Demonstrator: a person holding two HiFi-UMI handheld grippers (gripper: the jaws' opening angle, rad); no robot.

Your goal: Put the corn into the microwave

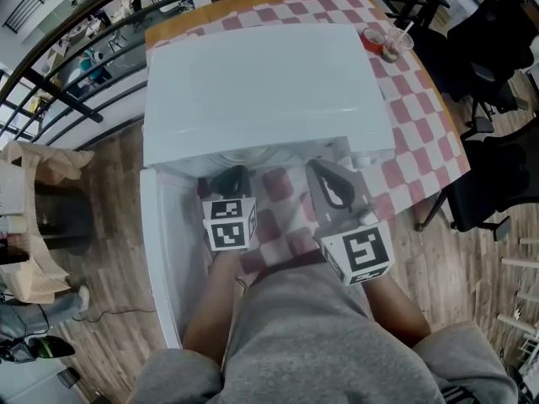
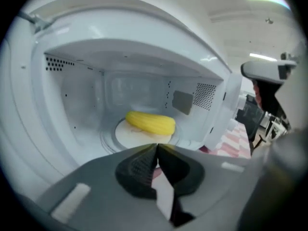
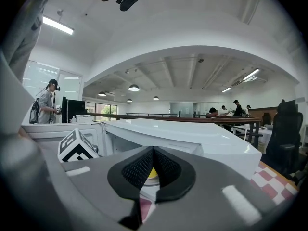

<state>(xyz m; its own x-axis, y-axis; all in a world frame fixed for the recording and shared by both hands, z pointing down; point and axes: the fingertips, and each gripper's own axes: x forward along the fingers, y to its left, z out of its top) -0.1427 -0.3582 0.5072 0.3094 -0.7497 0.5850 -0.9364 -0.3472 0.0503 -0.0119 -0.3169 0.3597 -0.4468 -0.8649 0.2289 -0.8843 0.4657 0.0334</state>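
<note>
The yellow corn lies on the round glass plate inside the white microwave, whose door hangs open at the left. My left gripper is just outside the cavity opening, a little in front of the corn, shut with nothing between its pads. In the head view it points into the opening. My right gripper hovers beside it at the microwave's front, also shut and empty. In the right gripper view a sliver of the corn shows behind the closed tips.
The microwave stands on a table with a red-and-white checked cloth. A red lid and a clear cup sit at the far right of it. Black office chairs stand to the right, and cardboard to the left.
</note>
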